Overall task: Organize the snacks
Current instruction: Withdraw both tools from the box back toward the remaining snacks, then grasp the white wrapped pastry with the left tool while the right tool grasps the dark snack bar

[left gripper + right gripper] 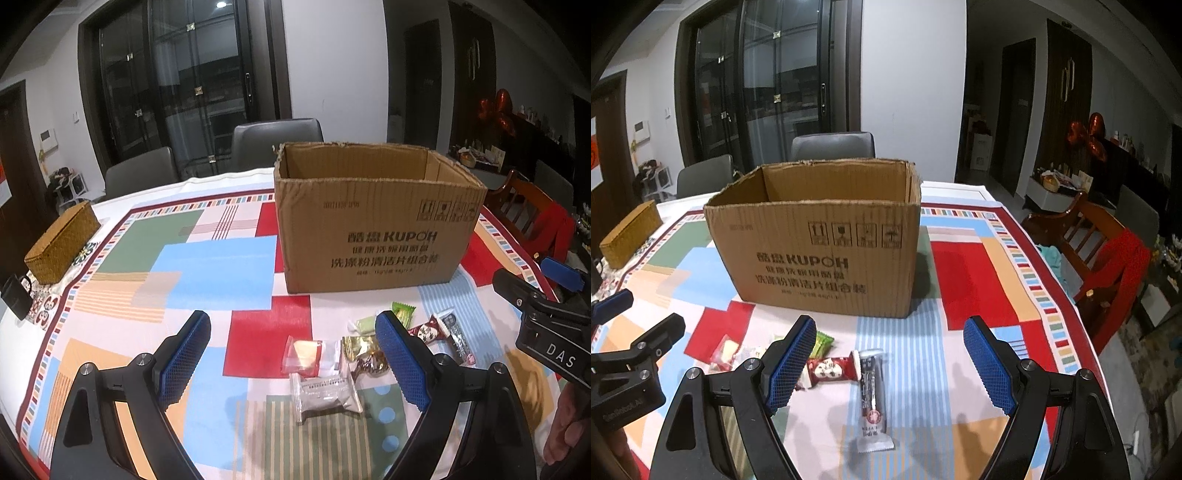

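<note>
Snacks lie loose on the counter in front of an open cardboard box: a clear-wrapped cake, a red-and-yellow packet, a green packet, a red wrapper and a long dark bar. Left gripper is spread wide above the cake, holding nothing. Right gripper is spread wide over the bar, holding nothing. A wicker basket sits well apart, far left.

The patchwork tablecloth showed red, blue, green and orange blocks with striped borders; the plain brown cardboard box bore black print; the woven basket was golden; the long snack packet was black and white
</note>
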`<state>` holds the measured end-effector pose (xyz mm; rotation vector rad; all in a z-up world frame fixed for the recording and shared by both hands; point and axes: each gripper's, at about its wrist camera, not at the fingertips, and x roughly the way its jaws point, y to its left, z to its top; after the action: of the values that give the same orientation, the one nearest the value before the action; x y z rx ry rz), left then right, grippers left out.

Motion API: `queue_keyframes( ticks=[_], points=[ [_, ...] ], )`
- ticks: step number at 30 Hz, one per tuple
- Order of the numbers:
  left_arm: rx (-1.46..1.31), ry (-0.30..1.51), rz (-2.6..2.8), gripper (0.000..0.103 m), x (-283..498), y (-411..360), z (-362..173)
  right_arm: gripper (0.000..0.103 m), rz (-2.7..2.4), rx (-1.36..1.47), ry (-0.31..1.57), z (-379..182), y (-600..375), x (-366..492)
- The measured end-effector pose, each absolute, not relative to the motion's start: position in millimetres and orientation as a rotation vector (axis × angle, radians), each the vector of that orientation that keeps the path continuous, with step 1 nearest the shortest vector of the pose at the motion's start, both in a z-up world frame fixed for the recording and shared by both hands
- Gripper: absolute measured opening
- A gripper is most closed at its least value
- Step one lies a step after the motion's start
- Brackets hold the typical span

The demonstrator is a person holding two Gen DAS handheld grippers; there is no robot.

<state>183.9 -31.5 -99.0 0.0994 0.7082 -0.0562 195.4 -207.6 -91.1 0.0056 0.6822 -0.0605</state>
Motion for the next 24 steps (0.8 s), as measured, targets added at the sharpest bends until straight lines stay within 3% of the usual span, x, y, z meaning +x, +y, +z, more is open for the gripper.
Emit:
queue_keyframes(
  ticks=[24],
  points=[
    [0.095, 0.776, -0.065, 0.091, 177, -35, -142, 0.083, -0.056, -0.008, 0.743, -128, -205, 187]
  ],
)
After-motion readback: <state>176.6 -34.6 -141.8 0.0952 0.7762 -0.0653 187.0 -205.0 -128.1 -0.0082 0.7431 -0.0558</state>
